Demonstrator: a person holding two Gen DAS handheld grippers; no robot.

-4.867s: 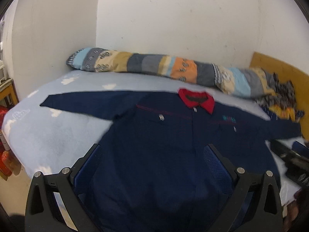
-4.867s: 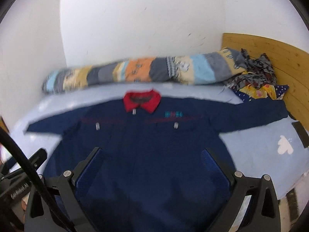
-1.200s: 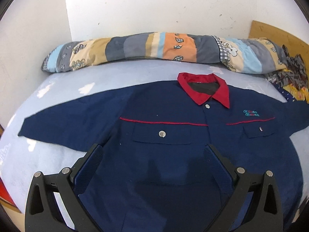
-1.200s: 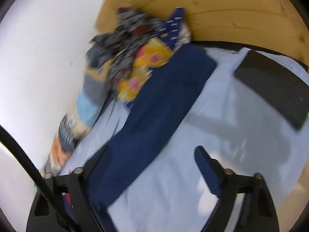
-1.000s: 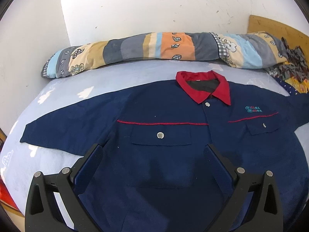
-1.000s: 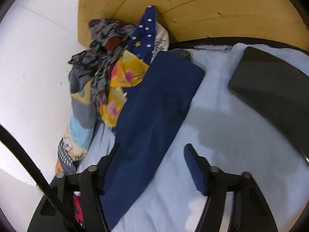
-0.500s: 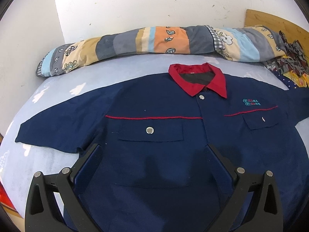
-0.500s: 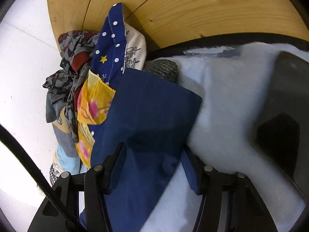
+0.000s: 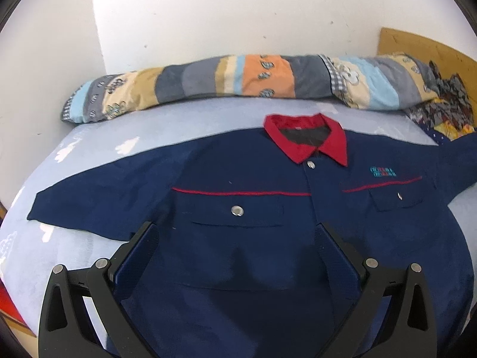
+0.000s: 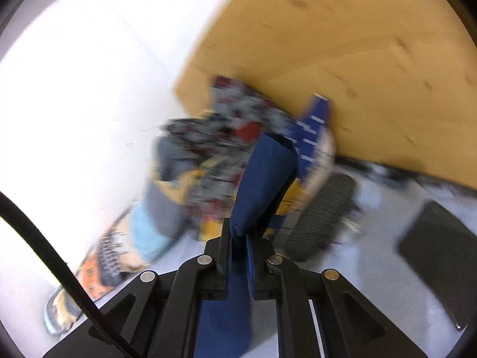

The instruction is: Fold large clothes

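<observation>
We see the navy shirt (image 9: 238,185) lying face up and spread flat on the pale blue bed (image 9: 98,146), its red collar (image 9: 307,140) toward the long patchwork pillow (image 9: 238,80) that runs along the white wall. One sleeve stretches out flat to the left side of the left wrist view. Our left claw (image 9: 235,235) hangs over the lower front of the shirt with its jaws spread wide and nothing between them. Our right claw (image 10: 238,238) has just been closing and is now clamped on the end of the other sleeve (image 10: 262,179), which stands up out of the jaws, lifted off the bed. Behind it, blurred, are a heap of colourful clothes (image 10: 220,152) and a wooden headboard (image 10: 342,59).
</observation>
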